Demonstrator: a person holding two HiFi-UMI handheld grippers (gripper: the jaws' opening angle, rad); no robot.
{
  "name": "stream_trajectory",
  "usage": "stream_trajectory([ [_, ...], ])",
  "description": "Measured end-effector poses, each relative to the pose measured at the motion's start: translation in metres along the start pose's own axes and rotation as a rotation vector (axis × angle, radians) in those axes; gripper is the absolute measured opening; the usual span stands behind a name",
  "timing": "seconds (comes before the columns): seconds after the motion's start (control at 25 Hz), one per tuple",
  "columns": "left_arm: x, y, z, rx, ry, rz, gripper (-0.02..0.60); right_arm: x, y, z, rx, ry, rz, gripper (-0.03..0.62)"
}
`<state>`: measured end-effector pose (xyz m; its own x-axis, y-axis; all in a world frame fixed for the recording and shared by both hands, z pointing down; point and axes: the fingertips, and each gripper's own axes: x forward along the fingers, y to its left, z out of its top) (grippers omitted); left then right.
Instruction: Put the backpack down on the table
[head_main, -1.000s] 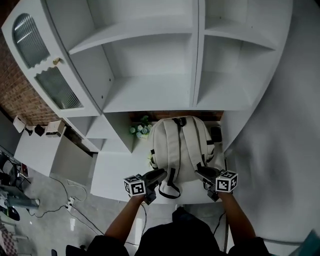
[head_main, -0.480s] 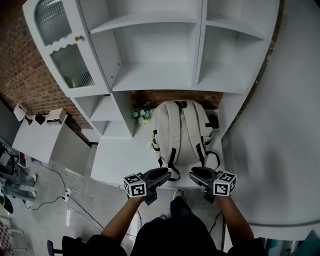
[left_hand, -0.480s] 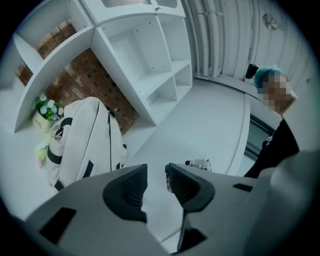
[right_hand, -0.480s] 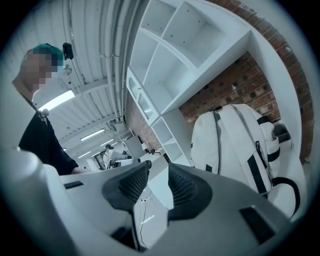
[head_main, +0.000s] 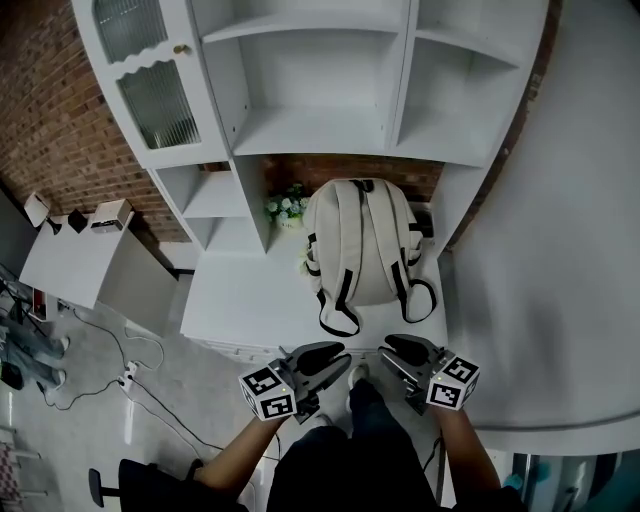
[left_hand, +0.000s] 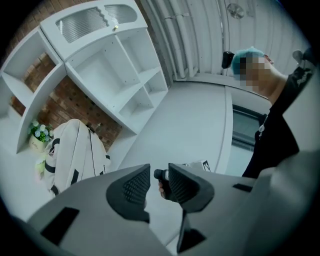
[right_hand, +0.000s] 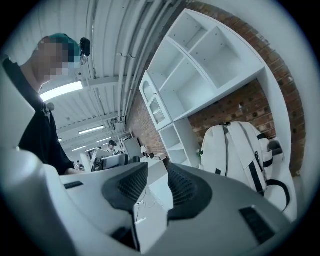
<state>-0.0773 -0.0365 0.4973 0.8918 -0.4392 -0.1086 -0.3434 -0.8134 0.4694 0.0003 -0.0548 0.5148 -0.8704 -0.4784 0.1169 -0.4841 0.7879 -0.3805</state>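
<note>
Left tool (head_main: 335, 358) and right tool (head_main: 392, 352) both released, empty, lower centre of frame, apart from backpack (head_main: 360, 245) sitting on counter (head_main: 250, 300) mid-frame, straps showing

**Bright and even, heavy fisheye**

Lighting's soft and flat all round, no hard shadows. Long white ceiling strip lights (right_hand: 62, 90) up-left of the right gripper's (right_hand: 156, 181) dark ribbed fingers (right_hand: 127, 190) blow out a bit. Both gripper views have black corners and bent edges. The gripper's own body below the fingers looks soft; the cream fabric backpack with black straps (right_hand: 235, 145) beyond them stays sharp.
</note>
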Motion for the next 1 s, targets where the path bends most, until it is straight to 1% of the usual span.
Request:
stream_trajectory([
  [0.04, -0.003, -0.005, 0.0, -0.003, -0.013, 0.025, 0.118, -0.002, 0.008, 0.0, -0.013, -0.002, -0.007, 0.14],
  [0.16, -0.009, -0.01, -0.004, -0.011, -0.05, 0.144, 0.055, -0.008, 0.027, -0.002, -0.053, 0.004, -0.025, 0.14],
  [0.2, -0.011, -0.012, -0.006, -0.007, -0.059, 0.177, 0.049, -0.01, 0.031, -0.003, -0.064, 0.007, -0.029, 0.14],
  [0.28, -0.012, -0.017, -0.012, 0.013, -0.063, 0.226, 0.041, -0.016, 0.038, -0.006, -0.068, 0.003, -0.035, 0.14],
  [0.36, -0.01, -0.024, -0.02, 0.039, -0.051, 0.268, 0.034, -0.022, 0.043, -0.009, -0.063, -0.009, -0.041, 0.14],
  [0.44, -0.008, -0.033, -0.028, 0.058, -0.038, 0.307, 0.029, -0.029, 0.046, -0.011, -0.082, -0.011, -0.055, 0.14],
  [0.56, -0.002, -0.048, -0.039, 0.096, -0.025, 0.366, 0.021, -0.041, 0.05, -0.02, -0.108, -0.019, -0.101, 0.14],
  [0.64, 0.003, -0.058, -0.046, 0.134, -0.025, 0.426, 0.018, -0.053, 0.054, -0.021, -0.106, -0.041, -0.13, 0.14],
  [0.76, 0.012, -0.075, -0.057, 0.184, -0.041, 0.507, 0.018, -0.072, 0.061, -0.024, -0.142, -0.061, -0.169, 0.14],
  [0.88, 0.013, -0.091, -0.072, 0.192, -0.064, 0.588, 0.018, -0.088, 0.064, -0.04, -0.112, -0.06, -0.186, 0.138],
  [1.0, 0.005, -0.106, -0.089, 0.175, -0.085, 0.7, 0.018, -0.107, 0.068, -0.062, -0.057, -0.051, -0.219, 0.108],
])
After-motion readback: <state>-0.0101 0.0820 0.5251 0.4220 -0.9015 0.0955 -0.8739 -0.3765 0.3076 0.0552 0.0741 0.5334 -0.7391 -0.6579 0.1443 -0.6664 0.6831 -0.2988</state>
